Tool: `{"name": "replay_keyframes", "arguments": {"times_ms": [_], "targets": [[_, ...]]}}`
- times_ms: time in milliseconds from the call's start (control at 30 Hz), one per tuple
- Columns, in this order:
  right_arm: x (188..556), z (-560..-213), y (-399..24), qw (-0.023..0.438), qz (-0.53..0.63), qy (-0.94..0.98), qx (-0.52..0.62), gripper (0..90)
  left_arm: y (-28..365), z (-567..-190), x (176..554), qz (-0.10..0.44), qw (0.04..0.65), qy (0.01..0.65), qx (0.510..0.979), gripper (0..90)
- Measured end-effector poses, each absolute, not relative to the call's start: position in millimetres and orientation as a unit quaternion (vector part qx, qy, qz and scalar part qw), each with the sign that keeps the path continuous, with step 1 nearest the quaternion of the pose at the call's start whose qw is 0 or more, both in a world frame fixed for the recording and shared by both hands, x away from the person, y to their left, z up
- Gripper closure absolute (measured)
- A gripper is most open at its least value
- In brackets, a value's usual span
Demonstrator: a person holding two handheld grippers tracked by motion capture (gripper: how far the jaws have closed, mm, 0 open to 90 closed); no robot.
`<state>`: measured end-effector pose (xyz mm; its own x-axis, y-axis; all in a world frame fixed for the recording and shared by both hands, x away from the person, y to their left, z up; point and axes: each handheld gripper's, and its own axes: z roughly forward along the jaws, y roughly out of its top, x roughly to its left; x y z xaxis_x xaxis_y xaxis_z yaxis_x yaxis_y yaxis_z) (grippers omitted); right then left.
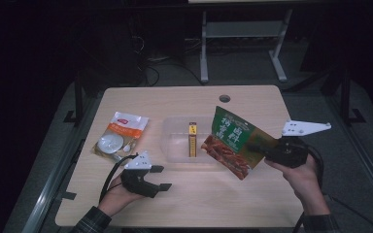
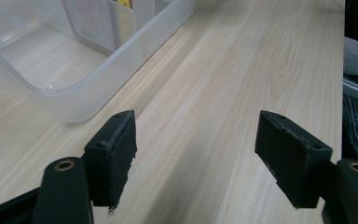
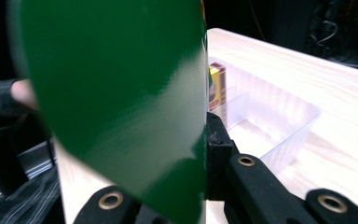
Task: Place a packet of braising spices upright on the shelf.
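We see the right hand-held gripper (image 1: pixel 264 149) pinching the green bag (image 1: pixel 232 141) by 1 edge above the bin (image 1: pixel 172 145); it may slip or miss. Left hand-held gripper (image 1: pixel 161 177) gapes, empty.

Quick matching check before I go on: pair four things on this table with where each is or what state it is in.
1. green snack bag
2. yellow box
3. white-and-orange pouch
4. left tool

a. open, nothing between its jaws
b. flat on the table, left of the clear plastic tray
c. upright inside the tray
d. clamped in the right tool, lifted beside the tray

Pairs: 1-d, 2-c, 3-b, 4-a
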<state>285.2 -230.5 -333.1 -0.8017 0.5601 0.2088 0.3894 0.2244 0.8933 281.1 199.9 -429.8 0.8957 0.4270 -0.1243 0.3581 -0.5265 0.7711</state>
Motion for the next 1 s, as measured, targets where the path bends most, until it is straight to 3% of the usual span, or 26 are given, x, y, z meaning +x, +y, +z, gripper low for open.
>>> {"name": "replay_keyframes", "arguments": {"times_ms": [267,1000], "targets": [[304.3,-321.5,-223.0,0.102,0.541,0.767,0.329,89.5,198.9,-433.3,282.7,0.045,0.425,0.228,0.875,21.2],[358.3,-316.3,-187.9,0.144,0.542,0.745,0.361,89.4,193.3,-439.3,282.2,0.038,0.411,0.221,0.883,21.0]]}}
